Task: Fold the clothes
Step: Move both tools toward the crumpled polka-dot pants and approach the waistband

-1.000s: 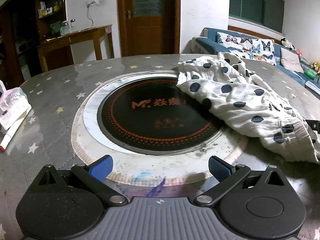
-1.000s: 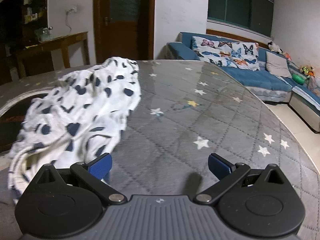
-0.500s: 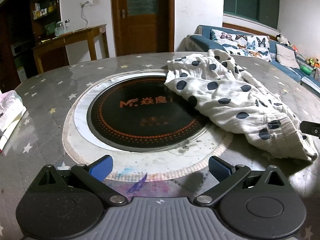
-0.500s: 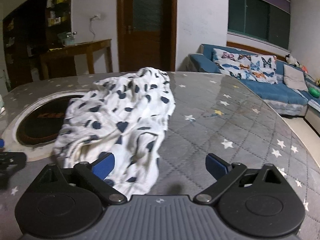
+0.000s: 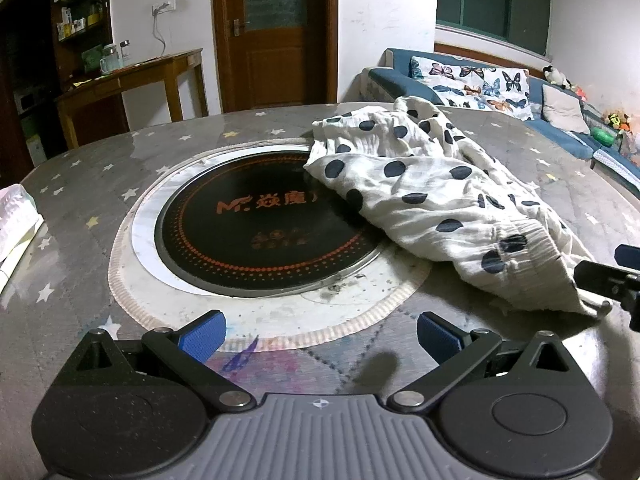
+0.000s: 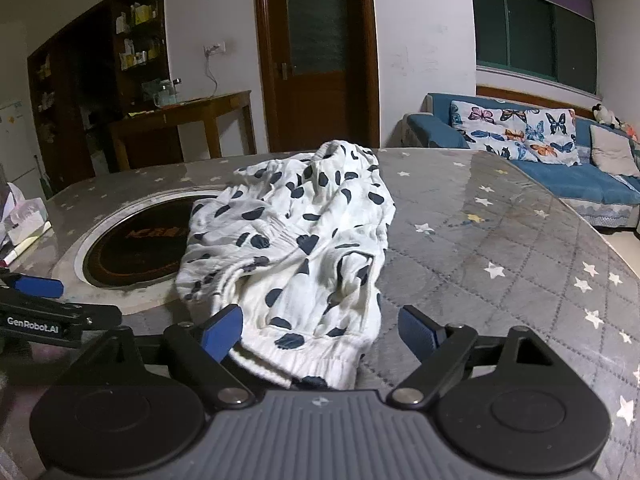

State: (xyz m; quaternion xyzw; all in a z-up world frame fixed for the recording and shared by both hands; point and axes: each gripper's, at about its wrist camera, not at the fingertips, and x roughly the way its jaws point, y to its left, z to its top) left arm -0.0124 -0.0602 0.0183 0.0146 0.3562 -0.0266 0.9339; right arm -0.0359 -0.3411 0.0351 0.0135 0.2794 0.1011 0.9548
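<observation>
A crumpled white garment with dark blue spots (image 5: 432, 192) (image 6: 296, 248) lies on the round grey table, partly over the black hotplate (image 5: 260, 236). My left gripper (image 5: 320, 332) hovers open over the hotplate's white rim, left of the garment's elastic hem. My right gripper (image 6: 320, 330) is open, its blue pads on either side of the garment's near hem, which lies between them without being clamped. The right gripper's finger shows at the right edge of the left wrist view (image 5: 612, 276); the left gripper shows at the left of the right wrist view (image 6: 36, 308).
The table (image 6: 500, 264) has a grey quilted cover with stars. A white plastic bag (image 5: 16, 216) lies at its left edge. Behind stand a wooden side table (image 5: 132, 84), a brown door (image 5: 276, 32) and a blue sofa with butterfly cushions (image 6: 528, 148).
My right gripper has swung left toward the garment, so the hem now sits between its open pads. The left gripper has drawn back a little and shifted right; the garment itself has not moved.
</observation>
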